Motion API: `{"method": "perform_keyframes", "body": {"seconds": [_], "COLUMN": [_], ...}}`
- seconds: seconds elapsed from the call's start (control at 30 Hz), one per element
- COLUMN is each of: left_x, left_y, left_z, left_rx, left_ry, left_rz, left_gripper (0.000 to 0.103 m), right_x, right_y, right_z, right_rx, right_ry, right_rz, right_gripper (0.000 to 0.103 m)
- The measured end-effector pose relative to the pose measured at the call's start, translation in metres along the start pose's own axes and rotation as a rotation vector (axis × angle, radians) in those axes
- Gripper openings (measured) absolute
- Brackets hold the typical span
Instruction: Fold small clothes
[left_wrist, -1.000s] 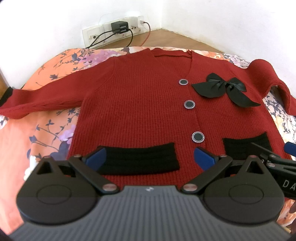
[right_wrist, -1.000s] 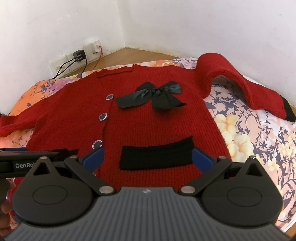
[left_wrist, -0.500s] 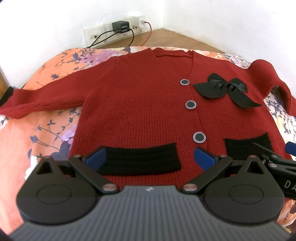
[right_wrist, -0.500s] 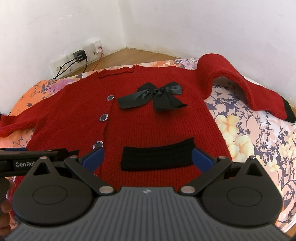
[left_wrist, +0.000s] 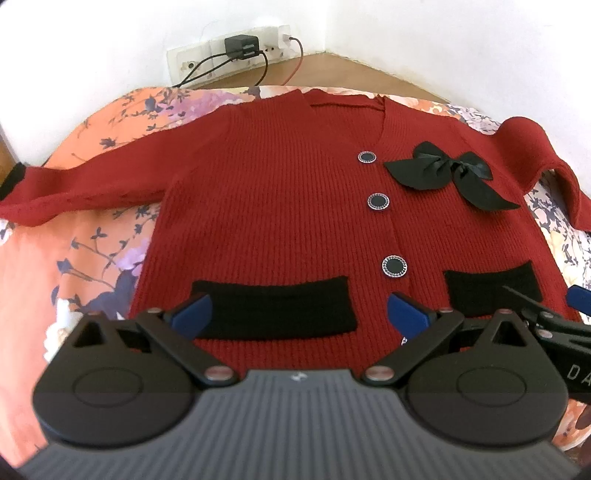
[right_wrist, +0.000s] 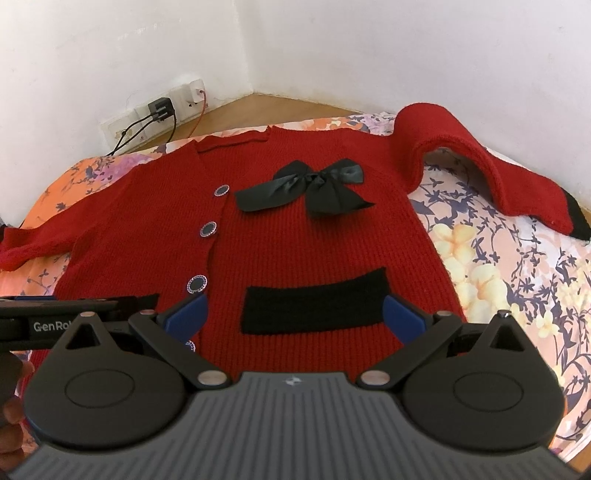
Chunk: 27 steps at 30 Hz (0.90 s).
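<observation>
Red knitted cardigan with black bow (left_wrist: 288, 206) lies flat, buttoned, ahead of left gripper (left_wrist: 299, 314) and right gripper (right_wrist: 293, 314), both spread wide over its hem, probably ready to pinch it.

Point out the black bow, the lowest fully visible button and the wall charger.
black bow (right_wrist: 312, 181), right wrist view, on its knot.
button (left_wrist: 394, 266), left wrist view, its centre.
wall charger (left_wrist: 240, 46), left wrist view, its body.

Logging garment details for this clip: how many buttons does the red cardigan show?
4. Down the cardigan front: top button, middle button, lower button, and a fourth button near the hem, partly hidden. More may be covered below.
</observation>
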<state>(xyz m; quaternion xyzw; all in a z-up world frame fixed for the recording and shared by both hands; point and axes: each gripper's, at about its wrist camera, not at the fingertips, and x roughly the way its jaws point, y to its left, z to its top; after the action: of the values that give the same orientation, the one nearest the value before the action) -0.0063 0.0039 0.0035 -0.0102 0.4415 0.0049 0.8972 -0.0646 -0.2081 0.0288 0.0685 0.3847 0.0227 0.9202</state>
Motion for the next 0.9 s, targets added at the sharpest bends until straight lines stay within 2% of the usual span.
{"method": "perform_keyframes", "body": {"seconds": [0.3,0.5,0.9], "left_x": [0.004,0.003,0.004], "left_y": [-0.006,-0.009,-0.023], "left_z": [0.002,0.007,0.023], "left_rx": [-0.027,-0.031,-0.033], "left_ry": [0.017,0.012,0.004], "left_rz": [-0.023,-0.034,-0.035], "left_gripper": [0.103,0.103,0.103], "right_x": [-0.003,-0.008,-0.010], "right_y": [-0.006,-0.018,-0.088], "right_z": [0.001,0.008,0.027], "right_rx": [-0.010,-0.003,0.133], "right_ry": [-0.001,-0.034,-0.071], "right_rz": [-0.003,0.032,-0.012], "right_gripper": [0.103,0.103,0.103]}}
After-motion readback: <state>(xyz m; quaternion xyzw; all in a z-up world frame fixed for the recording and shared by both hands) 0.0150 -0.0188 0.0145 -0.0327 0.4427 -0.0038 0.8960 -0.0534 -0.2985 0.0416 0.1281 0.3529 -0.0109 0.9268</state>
